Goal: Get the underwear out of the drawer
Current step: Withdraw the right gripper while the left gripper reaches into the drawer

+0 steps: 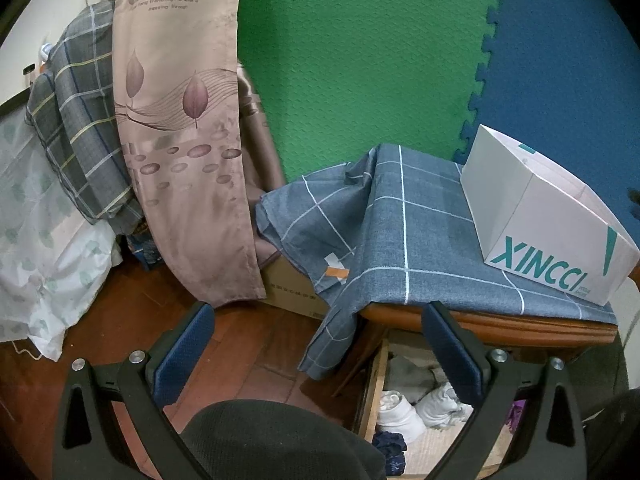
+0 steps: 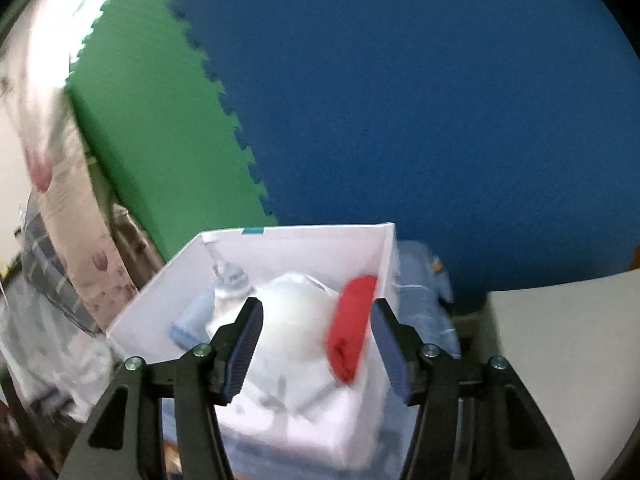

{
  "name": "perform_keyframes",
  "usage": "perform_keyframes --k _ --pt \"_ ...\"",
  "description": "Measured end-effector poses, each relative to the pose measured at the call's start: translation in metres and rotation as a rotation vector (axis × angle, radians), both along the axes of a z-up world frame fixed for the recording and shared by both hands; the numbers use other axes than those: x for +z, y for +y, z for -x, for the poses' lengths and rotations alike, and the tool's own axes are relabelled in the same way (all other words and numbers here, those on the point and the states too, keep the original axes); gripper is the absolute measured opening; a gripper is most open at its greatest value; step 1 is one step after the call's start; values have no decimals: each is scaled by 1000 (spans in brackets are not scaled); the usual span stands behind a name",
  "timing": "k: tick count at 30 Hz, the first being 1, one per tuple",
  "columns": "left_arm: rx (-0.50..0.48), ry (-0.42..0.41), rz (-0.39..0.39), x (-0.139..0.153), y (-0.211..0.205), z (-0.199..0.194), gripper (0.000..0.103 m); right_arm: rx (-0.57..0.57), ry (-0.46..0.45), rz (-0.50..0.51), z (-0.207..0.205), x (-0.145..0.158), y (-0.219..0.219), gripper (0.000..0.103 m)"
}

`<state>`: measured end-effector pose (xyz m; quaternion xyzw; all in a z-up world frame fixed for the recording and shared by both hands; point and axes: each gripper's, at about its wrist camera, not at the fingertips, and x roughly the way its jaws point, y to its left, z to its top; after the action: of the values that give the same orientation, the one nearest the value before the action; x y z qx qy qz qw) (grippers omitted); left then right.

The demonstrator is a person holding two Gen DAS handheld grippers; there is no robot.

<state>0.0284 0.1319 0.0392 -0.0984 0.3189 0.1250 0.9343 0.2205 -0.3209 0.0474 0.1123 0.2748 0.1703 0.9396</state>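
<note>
In the left wrist view the wooden drawer (image 1: 375, 392) stands pulled out under the cloth-covered table. It holds white rolled underwear (image 1: 400, 412), a grey piece (image 1: 408, 374) and a dark blue piece (image 1: 390, 446). My left gripper (image 1: 320, 346) hangs open and empty, left of and above the drawer. The white XINCCI box (image 1: 552, 236) sits on the table. In the blurred right wrist view my right gripper (image 2: 318, 344) is open over that box (image 2: 304, 246). A red rolled garment (image 2: 352, 332) lies between the jaws near the right finger, untouched by the pads, on white garments (image 2: 292, 320).
A blue checked cloth (image 1: 404, 232) covers the table and hangs off its left corner. A beige leaf curtain (image 1: 180, 140), bedding and a cardboard box (image 1: 288, 284) crowd the left. Green and blue foam mats (image 1: 360, 60) line the wall. A black rounded shape (image 1: 272, 436) lies under the left gripper.
</note>
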Motion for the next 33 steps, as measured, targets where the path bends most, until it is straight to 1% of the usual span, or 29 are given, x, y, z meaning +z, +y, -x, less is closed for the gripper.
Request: perform_keyframes --k 2,3,8,9,11,13,14,15,16,18,19,20,22,23,24,26,29,30,33 --pt "-1 -1 0 0 0 0 102 -37 -37 82 34 -13 -6 58" --pt "0 0 -2 0 -1 0 102 -56 -42 125 49 -22 -10 58" --pt "-18 9 -29 0 -5 0 102 -147 -27 283 90 -63 -32 58" --pt "-24 11 -39 0 -6 0 102 -168 -15 294 94 -70 -37 58" --pt "-46 16 -63 1 -11 1 102 -201 18 249 98 -75 -51 58" --pt "-92 23 -86 3 -22 0 102 -233 -22 200 105 -68 -62 58" --pt "-128 26 -88 3 -29 1 102 -242 -31 186 107 -67 -65 61" --pt "-176 32 -72 3 -38 2 102 -242 -23 179 107 -69 -66 63" --pt "-230 43 -36 0 -47 3 102 -243 -4 176 109 -73 -66 67" --pt "-365 88 72 -12 -71 6 102 -242 3 162 111 -74 -68 68" --pt "-426 125 115 -20 -86 5 102 -242 -6 155 113 -73 -68 69" --pt "-466 163 136 -28 -100 3 102 -248 -18 146 116 -72 -70 72" --pt "-533 250 165 -43 -128 -4 102 -253 -19 123 119 -73 -74 73" --pt "-556 279 184 -49 -140 -8 102 -256 -16 109 125 -74 -78 73" --pt "-570 302 215 -55 -149 -12 102 -261 -13 98 125 -74 -81 73" --pt "-563 332 287 -66 -159 -20 102 -264 -12 72 125 -75 -85 73" --pt "-509 366 440 -94 -169 -36 102 -265 -3 46 128 -77 -92 73" --pt "-483 400 484 -108 -171 -41 102 -264 -4 39 129 -76 -94 73" --pt "-405 524 501 -139 -178 -55 100 -252 -12 27 133 -74 -96 73"
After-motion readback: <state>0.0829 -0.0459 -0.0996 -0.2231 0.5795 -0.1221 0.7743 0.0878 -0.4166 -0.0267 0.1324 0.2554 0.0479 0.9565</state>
